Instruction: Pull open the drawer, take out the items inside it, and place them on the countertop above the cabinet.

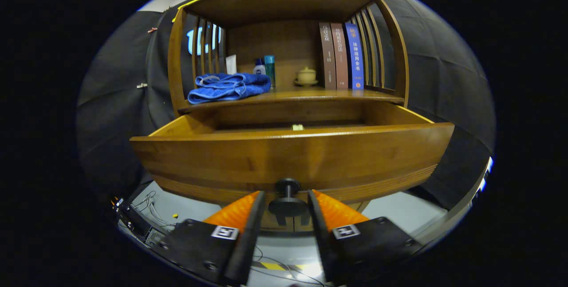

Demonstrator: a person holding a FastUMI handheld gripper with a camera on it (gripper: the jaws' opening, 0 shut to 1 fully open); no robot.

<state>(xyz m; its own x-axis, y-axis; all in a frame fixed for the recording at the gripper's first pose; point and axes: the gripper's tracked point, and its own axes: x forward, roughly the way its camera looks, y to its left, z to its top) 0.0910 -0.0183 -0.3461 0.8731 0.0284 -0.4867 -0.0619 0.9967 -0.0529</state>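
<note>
The wooden cabinet's drawer (290, 156) stands pulled out toward me, its front panel just beyond my fingers. Its dark round knob (287, 200) sits between the two fingertips, and my gripper (287, 198) is shut on it, a finger close against each side. Over the drawer's front edge I see only a small pale item (297, 127) inside; the remaining interior is hidden by the panel. The countertop (293, 95) lies above the drawer, under the cabinet's open shelf frame.
On the countertop lie a folded blue towel (228, 87), small bottles (266, 69), a pale lidded cup (306, 75) and upright books (341, 56). Slatted side walls close the shelf. Cables and a box (146, 222) lie on the floor at lower left.
</note>
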